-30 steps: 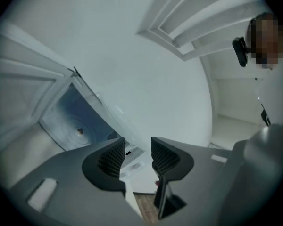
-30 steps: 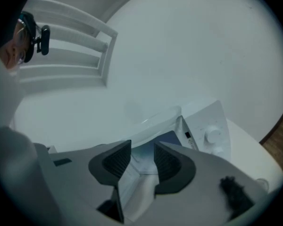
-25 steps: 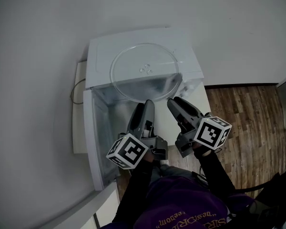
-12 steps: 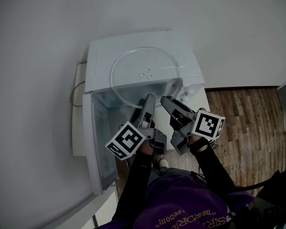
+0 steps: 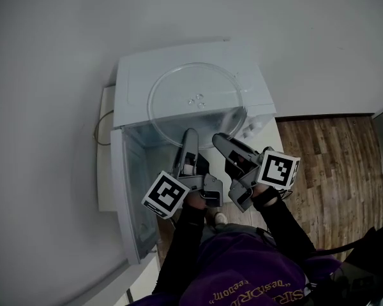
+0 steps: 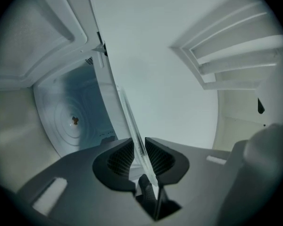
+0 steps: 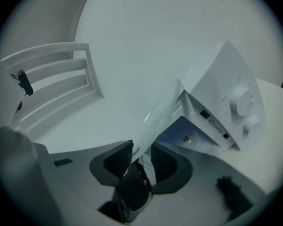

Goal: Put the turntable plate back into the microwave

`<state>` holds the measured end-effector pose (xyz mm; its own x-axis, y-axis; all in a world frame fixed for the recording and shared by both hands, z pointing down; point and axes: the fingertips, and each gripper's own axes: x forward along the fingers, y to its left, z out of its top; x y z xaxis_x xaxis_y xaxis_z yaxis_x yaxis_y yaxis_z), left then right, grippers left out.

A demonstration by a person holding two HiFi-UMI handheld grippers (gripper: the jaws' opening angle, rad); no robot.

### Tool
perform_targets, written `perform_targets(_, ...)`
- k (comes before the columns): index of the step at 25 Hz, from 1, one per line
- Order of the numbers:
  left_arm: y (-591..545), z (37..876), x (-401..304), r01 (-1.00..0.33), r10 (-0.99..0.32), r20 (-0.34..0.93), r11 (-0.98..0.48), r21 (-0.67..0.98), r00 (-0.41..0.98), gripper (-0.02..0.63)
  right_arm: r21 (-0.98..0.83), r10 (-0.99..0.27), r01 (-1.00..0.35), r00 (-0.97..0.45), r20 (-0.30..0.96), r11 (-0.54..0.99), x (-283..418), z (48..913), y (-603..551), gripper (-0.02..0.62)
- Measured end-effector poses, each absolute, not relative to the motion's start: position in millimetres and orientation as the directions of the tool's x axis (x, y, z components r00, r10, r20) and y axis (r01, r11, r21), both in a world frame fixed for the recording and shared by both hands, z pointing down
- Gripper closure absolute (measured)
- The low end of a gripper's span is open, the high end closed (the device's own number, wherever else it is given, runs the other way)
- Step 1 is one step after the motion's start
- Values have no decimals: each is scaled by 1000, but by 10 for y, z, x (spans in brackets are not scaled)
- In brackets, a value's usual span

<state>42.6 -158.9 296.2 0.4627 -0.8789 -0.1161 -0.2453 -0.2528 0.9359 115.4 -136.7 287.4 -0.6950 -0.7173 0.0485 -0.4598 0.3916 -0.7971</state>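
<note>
You face a plain pale wall in soft, even light. To your right the wooden floor is brown. A white table stands against the wall.

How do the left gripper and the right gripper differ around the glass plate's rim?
The left gripper, jaws closing, pinches the rim of the turntable plate; the right gripper, also closing, stands wider, a gap beside one pad. The left gripper sits toward the open door, the right gripper toward the knobs. Both straddle the rim overhanging the microwave.
</note>
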Motion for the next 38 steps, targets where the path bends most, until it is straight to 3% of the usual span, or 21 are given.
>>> perform_targets(8, -1570, 2920, 446, -134, -866, -172, -263, 955, 470, 549, -806, -719, -461, -692, 63, 372, 1137, 2908, -1339, 477)
perform_targets(11, -1545, 2966, 418, -178, -869, -158, -268, 947, 469, 549, -815, -720, -454, -691, 67, 360, 1136, 2936, -1320, 482)
perform_targets(17, -1472, 2969, 428, -115, -860, -206, -290, 950, 467, 551, -810, -714, -460, -696, 76, 363, 1122, 2981, -1247, 485)
perform_targets(38, -978, 2864, 443, -136, -881, -252, -329, 934, 401, 554, -809, -660, -421, -749, 56, 410, 1160, 2888, -802, 488)
